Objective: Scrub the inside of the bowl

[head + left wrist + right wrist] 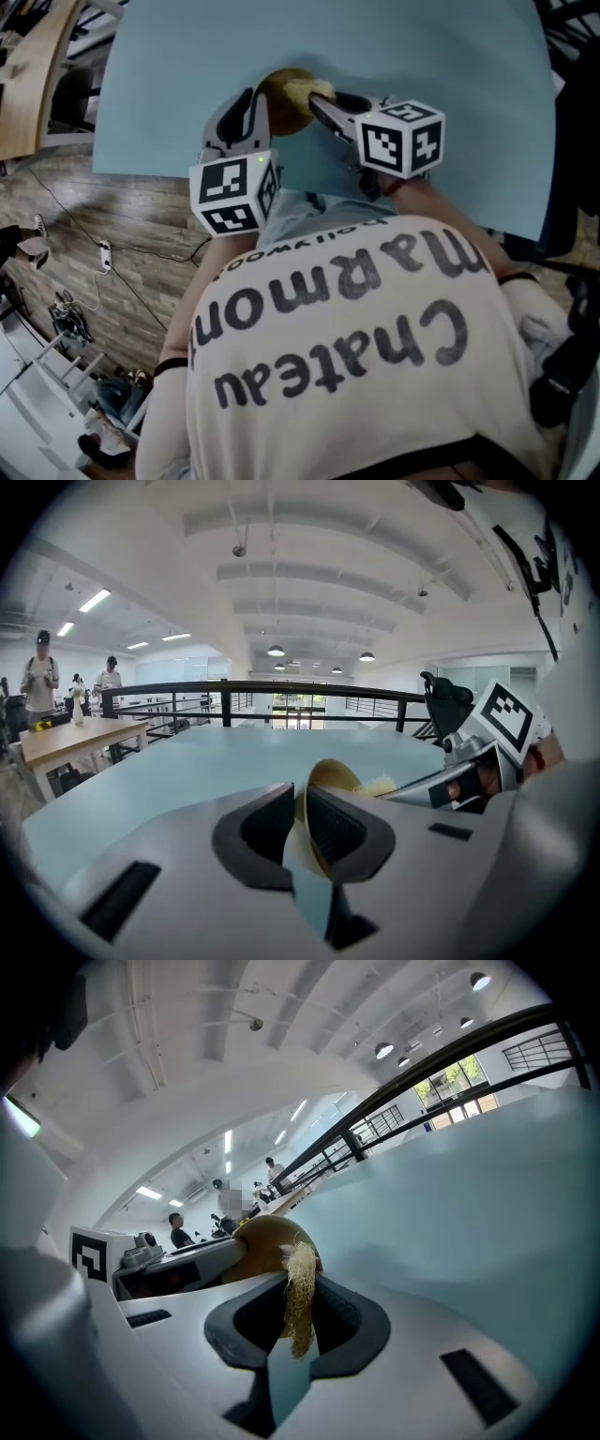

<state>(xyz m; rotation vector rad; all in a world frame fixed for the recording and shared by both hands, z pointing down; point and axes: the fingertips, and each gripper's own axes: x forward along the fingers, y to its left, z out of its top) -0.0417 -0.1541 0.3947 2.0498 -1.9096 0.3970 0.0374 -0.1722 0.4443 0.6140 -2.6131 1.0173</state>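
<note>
Bowl (281, 96) position: over the light blue tabletop (450, 56), directly ahead of the person and between the tips of the two grippers. The bowl is brown, and neither its tilt nor its contact with the tabletop can be determined. The left gripper (300, 806) is clamped on the bowl. In the left gripper view the thin wall stands upright in the narrow gap between the two dark pads, lying against the pad at that view's right. The right gripper (298, 1309) is clenched on a scrubber (300, 1283) of pale, straw-coloured fibres. In the right gripper view the tuft runs upright between the pads, with frayed ends hanging below them and the upper end lying against the bowl at its rim. Whether the fibres reach the inside of the bowl cannot be made out. In the head view the scrubber shows as a pale patch on the bowl's right side, just ahead of the right gripper's tips. Both grippers point away from the person and converge on the bowl, one from each side. The left gripper's marker cube (234, 195) sits at the tabletop's near edge. The person's cream shirt (356, 328) with dark lettering fills the lower part of the head view. A wood-pattern floor (103, 216) lies left of the tabletop. Beyond the tabletop, the left gripper view shows a black railing (281, 688), a black office chair (448, 700) and two standing people (42, 672) near a wooden table (75, 738).
</note>
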